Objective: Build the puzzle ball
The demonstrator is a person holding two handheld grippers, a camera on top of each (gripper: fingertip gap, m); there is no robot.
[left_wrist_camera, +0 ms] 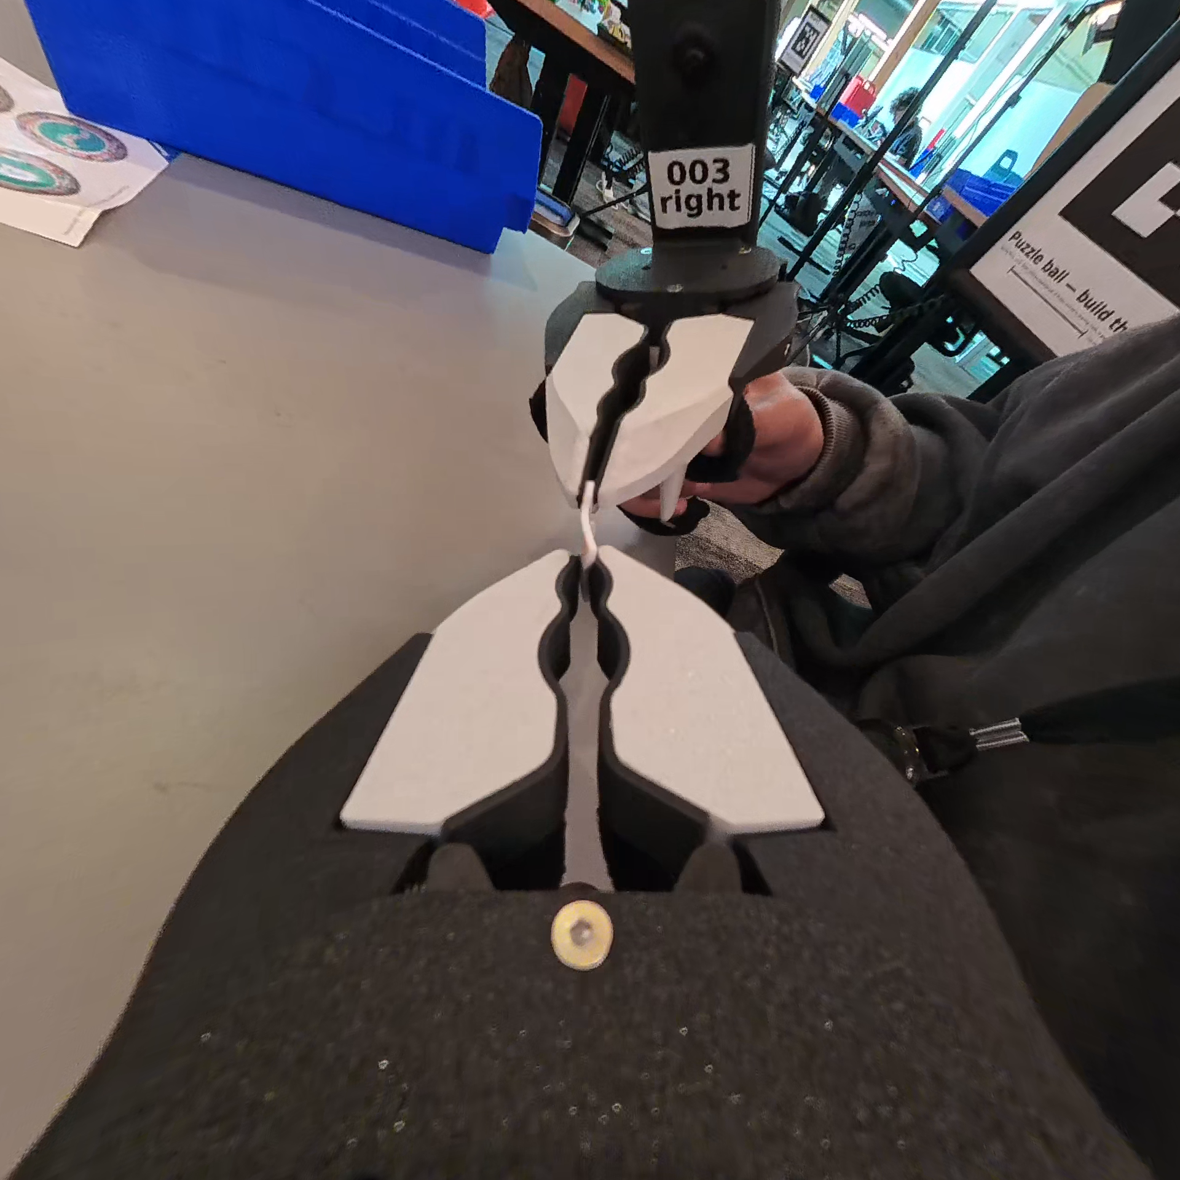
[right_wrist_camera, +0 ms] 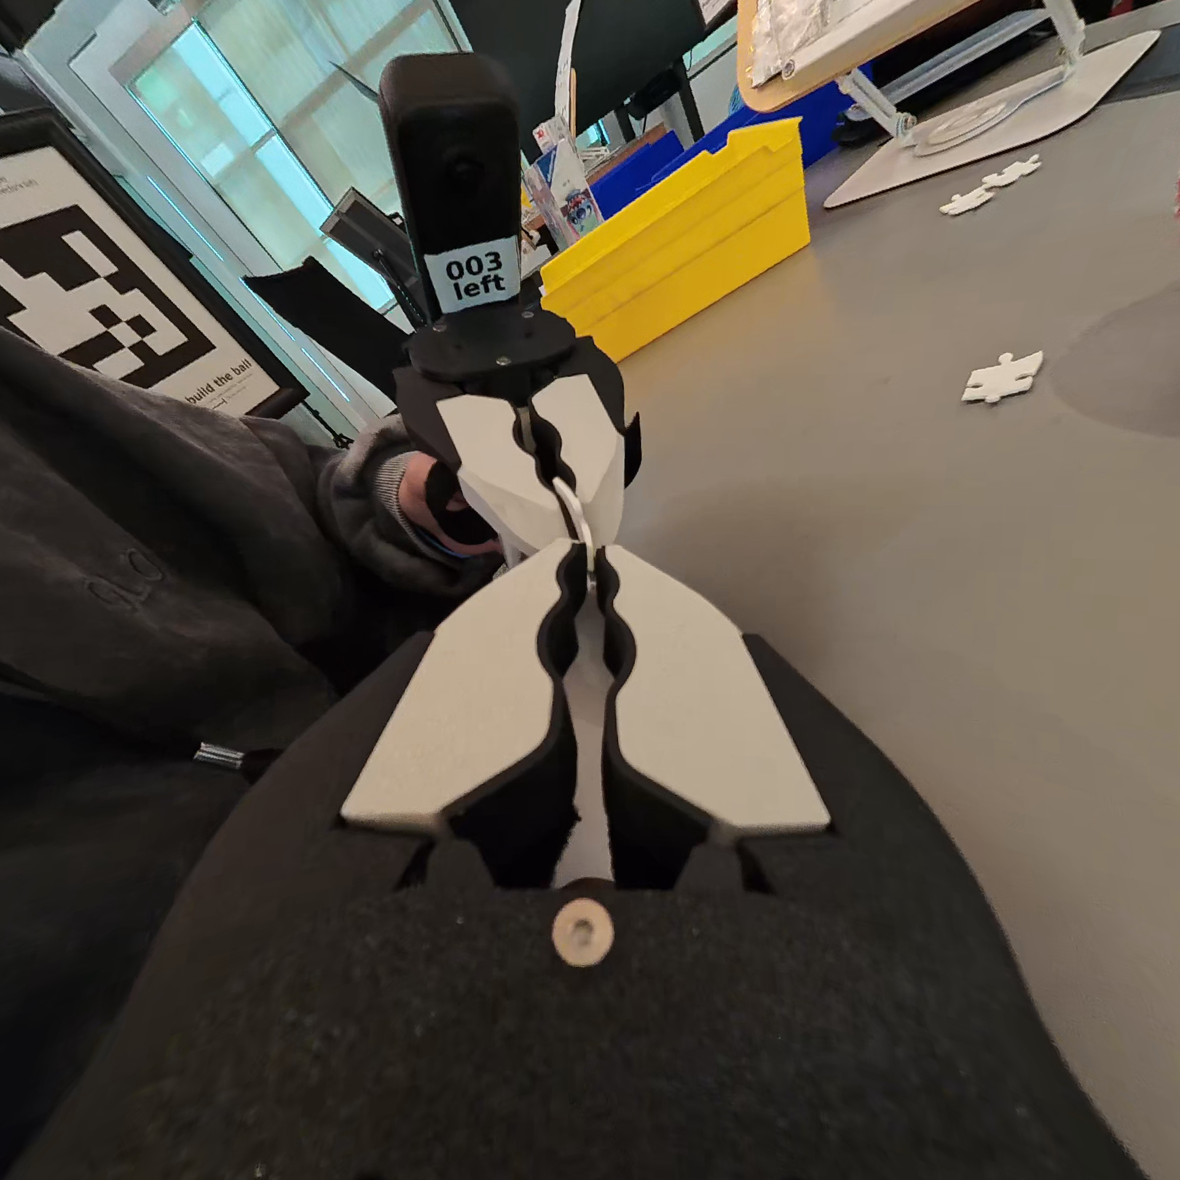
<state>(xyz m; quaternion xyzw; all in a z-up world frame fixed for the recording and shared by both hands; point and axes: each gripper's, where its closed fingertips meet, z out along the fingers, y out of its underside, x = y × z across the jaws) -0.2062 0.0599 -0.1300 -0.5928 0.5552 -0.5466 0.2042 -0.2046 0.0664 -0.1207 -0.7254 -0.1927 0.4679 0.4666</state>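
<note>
Pieces [left_wrist_camera: 587,530] of white puzzle, thin and curved, hung above the grey table [left_wrist_camera: 223,479], pinched between two tip-to-tip grippers. The left gripper [left_wrist_camera: 584,562] was clamped on one end, the right gripper [right_wrist_camera: 590,562] on the other. Loose puzzle pieces [right_wrist_camera: 1002,377] lay on the table, near a yellow bin [right_wrist_camera: 689,255].

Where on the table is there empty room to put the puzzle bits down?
The left wrist view shows a wide bare stretch of grey table between the blue plastic bin and the left gripper. The right wrist view shows bare table between the yellow plastic bin and a loose white puzzle piece. It is crowded where the two grippers meet, pinching thin white pieces.
</note>
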